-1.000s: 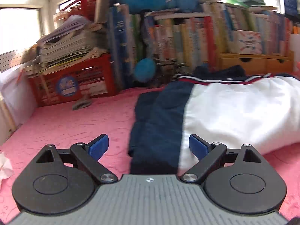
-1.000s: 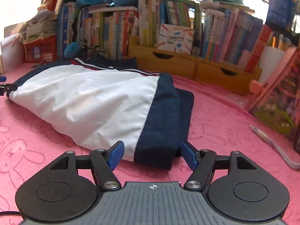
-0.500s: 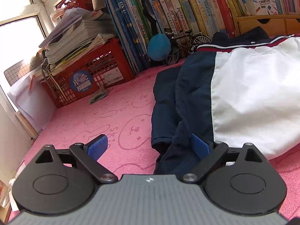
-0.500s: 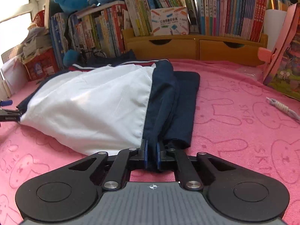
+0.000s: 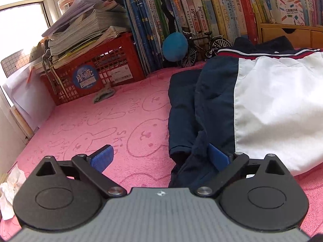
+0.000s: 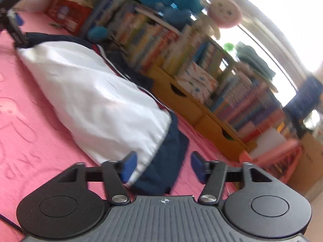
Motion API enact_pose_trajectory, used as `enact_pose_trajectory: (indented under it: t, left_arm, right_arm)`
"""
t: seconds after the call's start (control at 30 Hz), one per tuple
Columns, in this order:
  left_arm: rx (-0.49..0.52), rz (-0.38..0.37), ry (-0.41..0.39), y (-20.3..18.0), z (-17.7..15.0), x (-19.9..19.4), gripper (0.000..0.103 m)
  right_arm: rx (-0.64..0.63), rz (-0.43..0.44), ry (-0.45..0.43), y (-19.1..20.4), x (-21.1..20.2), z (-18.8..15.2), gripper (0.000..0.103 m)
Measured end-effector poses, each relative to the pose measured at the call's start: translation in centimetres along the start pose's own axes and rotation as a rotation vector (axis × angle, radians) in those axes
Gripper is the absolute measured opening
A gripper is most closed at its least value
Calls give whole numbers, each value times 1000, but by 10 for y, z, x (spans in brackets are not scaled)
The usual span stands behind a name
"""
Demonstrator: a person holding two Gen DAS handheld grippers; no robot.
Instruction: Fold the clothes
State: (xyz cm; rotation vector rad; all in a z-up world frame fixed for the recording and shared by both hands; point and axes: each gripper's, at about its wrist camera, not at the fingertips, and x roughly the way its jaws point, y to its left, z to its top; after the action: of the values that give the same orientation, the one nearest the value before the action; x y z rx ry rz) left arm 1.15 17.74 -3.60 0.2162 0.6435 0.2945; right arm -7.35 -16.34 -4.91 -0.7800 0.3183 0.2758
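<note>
A white and navy jacket (image 5: 272, 111) lies flat on the pink rabbit-print mat (image 5: 101, 121). Its navy sleeve (image 5: 181, 111) is folded along the left side. My left gripper (image 5: 159, 151) is at the jacket's near left corner. Its jaws are opening, with bunched navy cloth beside the right pad (image 5: 218, 157) and bare mat by the left one. In the tilted, blurred right wrist view, the jacket (image 6: 97, 100) stretches away to the left. My right gripper (image 6: 163, 157) has its jaws opening, with the navy edge (image 6: 167, 167) lying loose between them. The left gripper (image 6: 14, 26) shows at the jacket's far end.
A red crate (image 5: 90, 70) with stacked papers stands at the back left. Rows of books, a model bicycle (image 5: 203, 46) and a blue plush ball (image 5: 174, 46) line the back. Wooden drawers (image 6: 181, 100) run behind the jacket. Crumpled paper (image 5: 8, 191) lies at the near left.
The right gripper, shut on the navy edge half a second ago, has let go and rolled, so its view now tilts. The left gripper has closed in on the navy corner.
</note>
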Motion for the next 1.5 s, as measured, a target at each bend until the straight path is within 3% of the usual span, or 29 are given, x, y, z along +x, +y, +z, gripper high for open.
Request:
enact_pose_trajectory:
  t: [0.1,0.2,0.3,0.43,0.53,0.63,0.8,0.93,1.03,1.1,1.17,1.23,1.4,1.43,1.5]
  left_arm:
    - [-17,-12,6,3,0,1,101]
    - [-24,-15,9,4,0,1,102]
    - [-22,-10,10,3,1,1,103]
    - [-26,-15,11,4,1,1,103]
    - [-47,-34,19,8,1,3,103]
    - [-77,-60,30,13,2,5,103]
    - [-99,-80,37,15,1,6,103]
    - [-113,-89,33,17,1,5,103]
    - [-85,-48,-61,20,-4,-19,97]
    - [-7,-52,-204,16,-11,-52,97]
    - [128,-122,-328,4,-16,-82,99]
    - [277,-216,-378,-18,-16,-102,99]
    - [593,-383,-425,-86,-21,-118,100]
    - [650,-398,-438,-99,-23,-117,100]
    - [739,-410,-451,-122,-27,-110,100]
  right_arm:
    - [-144,91,-86,57,-8,34,67]
    - [-219,168,-116,103,2,62,65]
    - [-289,153,-127,126,16,77,46]
    - [-400,107,-134,122,20,71,43]
    - [-537,-7,-113,121,21,43,25]
    - [-538,-55,-9,94,32,14,12]
    - [-526,-118,136,52,44,-29,10]
    - [-470,-116,168,37,42,-42,10]
    - [-468,-114,142,38,30,-41,26]
    - [-430,-74,94,37,11,-34,52]
    - [-405,-9,27,41,-4,-22,63]
    - [-440,19,-38,58,-10,-7,67]
    - [-494,27,-147,93,11,35,65]
    - [-496,29,-149,95,17,41,60]
    - [-498,33,-148,97,28,50,31]
